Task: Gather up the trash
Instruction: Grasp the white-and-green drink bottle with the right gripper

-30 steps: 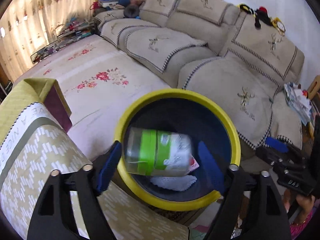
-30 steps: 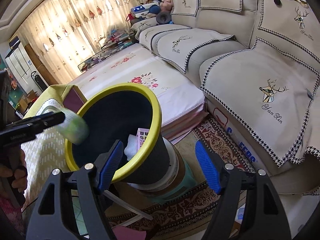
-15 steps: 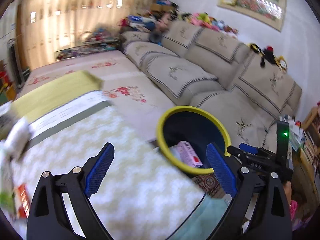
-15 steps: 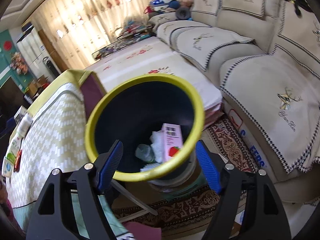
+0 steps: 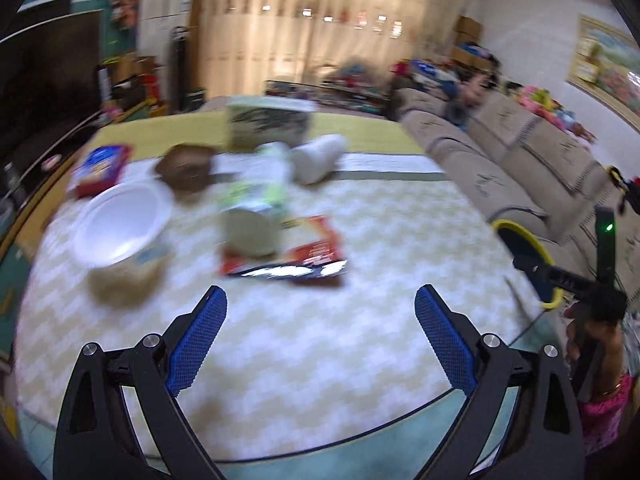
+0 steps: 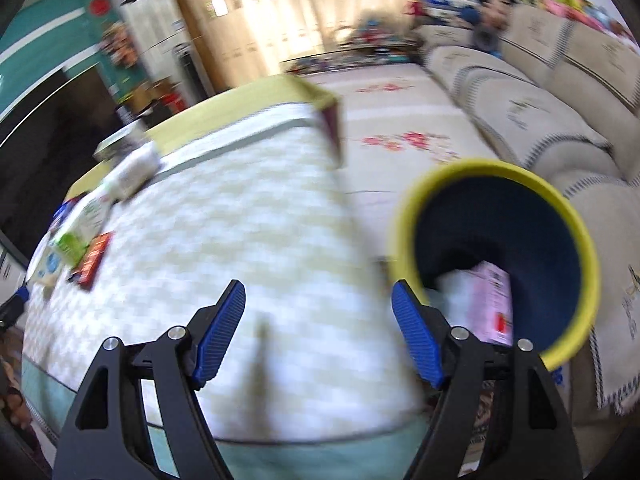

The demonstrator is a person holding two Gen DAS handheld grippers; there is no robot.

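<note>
My left gripper (image 5: 320, 332) is open and empty over the checked tablecloth (image 5: 360, 360). Ahead of it lie a red snack wrapper (image 5: 296, 256), a white bowl (image 5: 120, 224), a green-and-white carton (image 5: 260, 192), a brown item (image 5: 184, 168) and a white cup (image 5: 316, 156), all blurred. My right gripper (image 6: 320, 328) is open and empty beside the yellow-rimmed bin (image 6: 576, 216), which holds a pink carton (image 6: 492, 304). The bin's rim also shows at the right of the left wrist view (image 5: 516, 228).
A beige sofa (image 6: 540, 92) runs along the right. A floral-covered surface (image 6: 400, 128) lies beyond the table. The right gripper's handle and a hand (image 5: 592, 312) show at the right of the left wrist view. A box (image 5: 268, 124) stands at the table's far side.
The green-capped bottle dropped from my left gripper into the bin. Both grippers swung left, away from the bin and over the table with the trash.
</note>
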